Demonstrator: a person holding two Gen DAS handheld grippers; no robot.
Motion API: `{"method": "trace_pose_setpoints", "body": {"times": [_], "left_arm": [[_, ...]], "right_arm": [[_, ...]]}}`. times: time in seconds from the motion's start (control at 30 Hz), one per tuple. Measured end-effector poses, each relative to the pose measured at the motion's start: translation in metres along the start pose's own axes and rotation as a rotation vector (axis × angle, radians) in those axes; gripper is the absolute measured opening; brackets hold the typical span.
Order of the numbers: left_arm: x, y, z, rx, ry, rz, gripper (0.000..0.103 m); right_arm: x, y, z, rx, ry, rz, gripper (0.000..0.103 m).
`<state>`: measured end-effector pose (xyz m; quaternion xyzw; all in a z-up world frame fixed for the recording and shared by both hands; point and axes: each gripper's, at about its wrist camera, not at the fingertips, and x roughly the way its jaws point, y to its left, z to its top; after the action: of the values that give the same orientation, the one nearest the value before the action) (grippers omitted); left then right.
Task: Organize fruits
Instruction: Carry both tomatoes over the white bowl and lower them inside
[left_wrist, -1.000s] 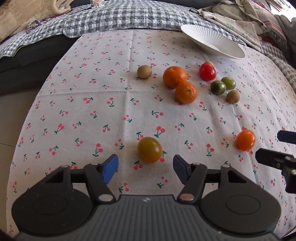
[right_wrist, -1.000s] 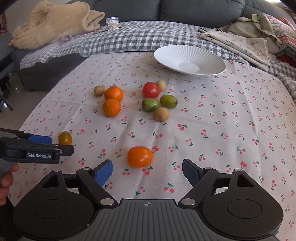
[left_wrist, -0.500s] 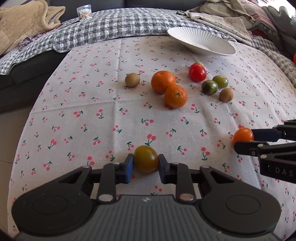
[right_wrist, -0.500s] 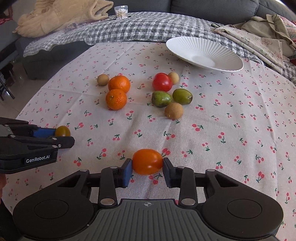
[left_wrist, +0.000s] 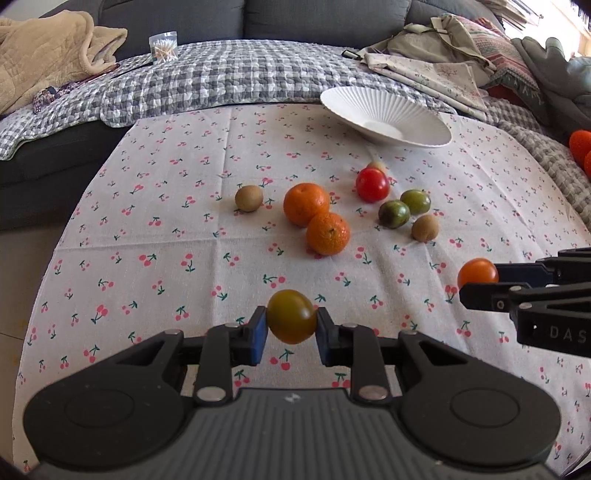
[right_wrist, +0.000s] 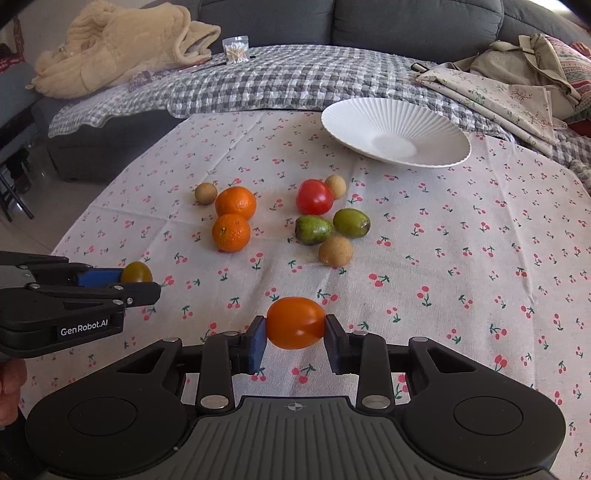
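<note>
Fruits lie scattered mid-desk near my white plate (right_wrist: 395, 136): two oranges (right_wrist: 235, 201), a red tomato (right_wrist: 314, 196); my right tool (right_wrist: 295, 334) grips an orange tomato (right_wrist: 295, 328), my left tool (left_wrist: 291, 328) clamps a brownish-green tomato (left_wrist: 291, 315)

A table draped in a white cherry-print tablecloth (right_wrist: 461, 258) carries a white ribbed ceramic plate (right_wrist: 436, 125) at its far edge. Nearer the middle lie two round orange mandarins (right_wrist: 235, 202) touching each other, a small tan round fruit (right_wrist: 205, 193) beside them, a red tomato (right_wrist: 314, 197), two green oval fruits (right_wrist: 351, 222) side by side, and two further tan round fruits (right_wrist: 335, 251).
</note>
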<state>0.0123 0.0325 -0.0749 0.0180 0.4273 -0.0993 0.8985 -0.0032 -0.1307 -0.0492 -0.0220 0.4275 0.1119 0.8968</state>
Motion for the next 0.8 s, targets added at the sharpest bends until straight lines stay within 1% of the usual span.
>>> {"method": "trace_pose_setpoints", "body": {"times": [0.17,0.33,0.5,0.67,0.8], "left_arm": [[-0.007,-0.007,0.015,-0.003,-0.027,-0.035,0.025],[-0.011,-0.014,0.036,0.029,-0.056,-0.045,0.025],[-0.007,-0.016,0.065,0.032,-0.078,-0.050,0.025],[0.002,-0.026,0.103,0.067,-0.137,-0.040,0.025],[0.023,-0.029,0.125,0.069,-0.157,-0.029,0.025]], "right_arm": [[-0.009,-0.010,0.014,0.040,-0.021,0.001,0.032],[-0.020,-0.025,0.030,0.067,-0.045,-0.007,0.032],[-0.028,-0.049,0.050,0.098,-0.076,-0.032,0.032],[-0.025,-0.077,0.075,0.105,-0.105,-0.073,0.032],[-0.012,-0.098,0.089,0.129,-0.102,-0.102,0.032]]}}
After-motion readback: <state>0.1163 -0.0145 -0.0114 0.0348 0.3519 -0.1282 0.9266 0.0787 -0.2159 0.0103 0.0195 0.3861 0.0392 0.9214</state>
